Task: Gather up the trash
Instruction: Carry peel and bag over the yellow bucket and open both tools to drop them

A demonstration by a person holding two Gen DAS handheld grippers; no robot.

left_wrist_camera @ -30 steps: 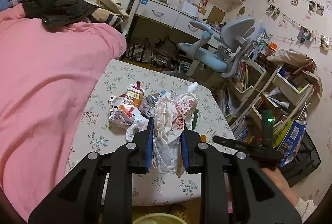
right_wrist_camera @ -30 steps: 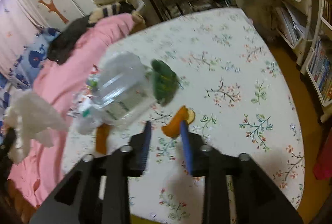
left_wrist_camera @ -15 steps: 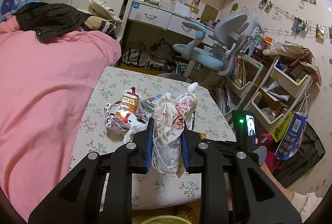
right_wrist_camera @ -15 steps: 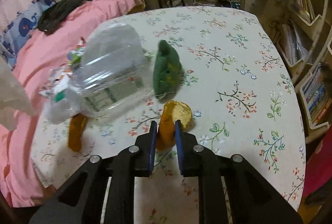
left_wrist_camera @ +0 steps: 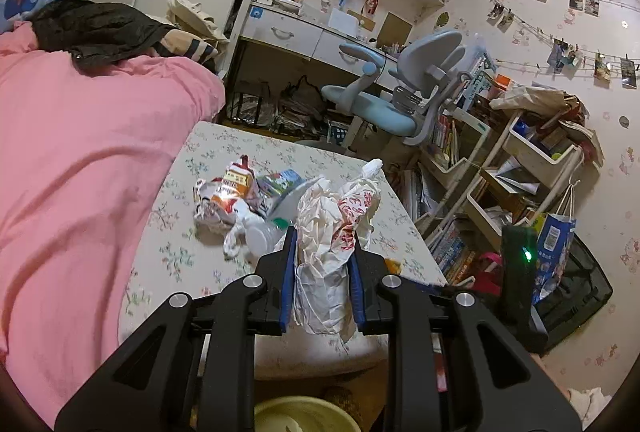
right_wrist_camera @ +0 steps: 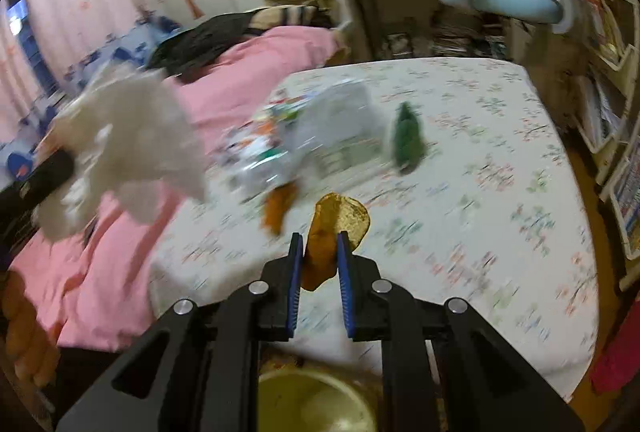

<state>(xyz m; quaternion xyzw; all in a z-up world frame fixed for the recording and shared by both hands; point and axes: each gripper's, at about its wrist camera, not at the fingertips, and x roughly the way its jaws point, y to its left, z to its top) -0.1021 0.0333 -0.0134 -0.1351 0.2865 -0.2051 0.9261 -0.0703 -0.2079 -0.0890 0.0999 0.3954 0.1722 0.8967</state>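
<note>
Carrying over the floral-clothed bench (right_wrist_camera: 460, 160), the left gripper (left_wrist_camera: 322, 272) pinches a crumpled white plastic bag (left_wrist_camera: 332, 252); the right gripper (right_wrist_camera: 319, 264), jaws just closed, grips orange peel (right_wrist_camera: 332, 228), which could slip from that shallow hold.

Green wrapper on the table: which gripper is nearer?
Right. The right gripper, shut on an orange peel, is just short of the green wrapper; the left gripper holds a crumpled bag farther off.
</note>
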